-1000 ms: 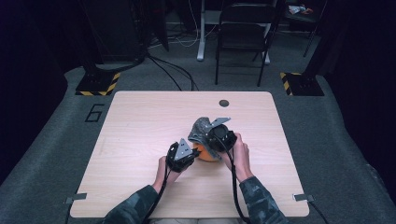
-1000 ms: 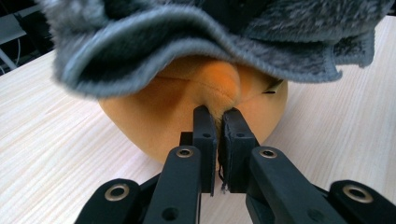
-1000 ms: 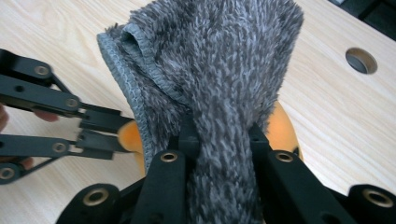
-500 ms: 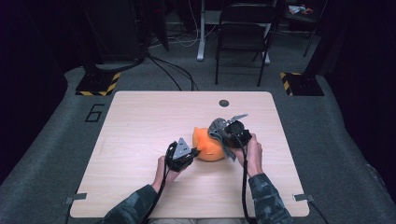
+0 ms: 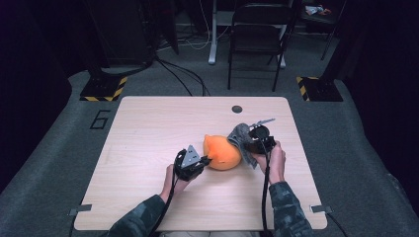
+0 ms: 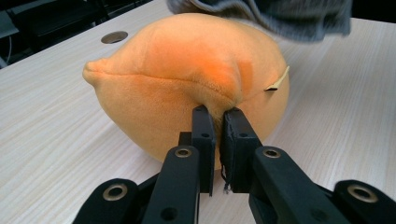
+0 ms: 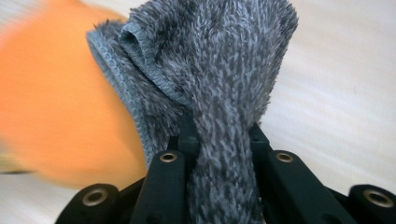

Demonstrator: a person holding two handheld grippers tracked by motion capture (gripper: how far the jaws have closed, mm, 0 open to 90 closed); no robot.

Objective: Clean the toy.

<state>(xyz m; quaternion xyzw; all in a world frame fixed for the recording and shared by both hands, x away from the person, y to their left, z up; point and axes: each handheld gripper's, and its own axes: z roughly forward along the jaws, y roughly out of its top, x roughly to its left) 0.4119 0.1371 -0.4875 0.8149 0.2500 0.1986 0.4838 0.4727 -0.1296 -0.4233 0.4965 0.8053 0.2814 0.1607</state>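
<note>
Fuzzy grey cloth [image 5: 239, 135] pulled rightward off rounded orange plush [image 5: 223, 152].

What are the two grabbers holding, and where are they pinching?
The left gripper pinches the orange plush by a fold at its seam. The right gripper grips the grey cloth by a bunched-up part.

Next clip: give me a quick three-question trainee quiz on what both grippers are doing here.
1. What does the left gripper pinch?
2. True or false: the right gripper is open.
3. Which colour is the cloth: A grey, B green, C white?

Key:
1. A fold of the orange plush toy, which rests on the table.
2. False; it is shut on the cloth.
3. A.
</note>
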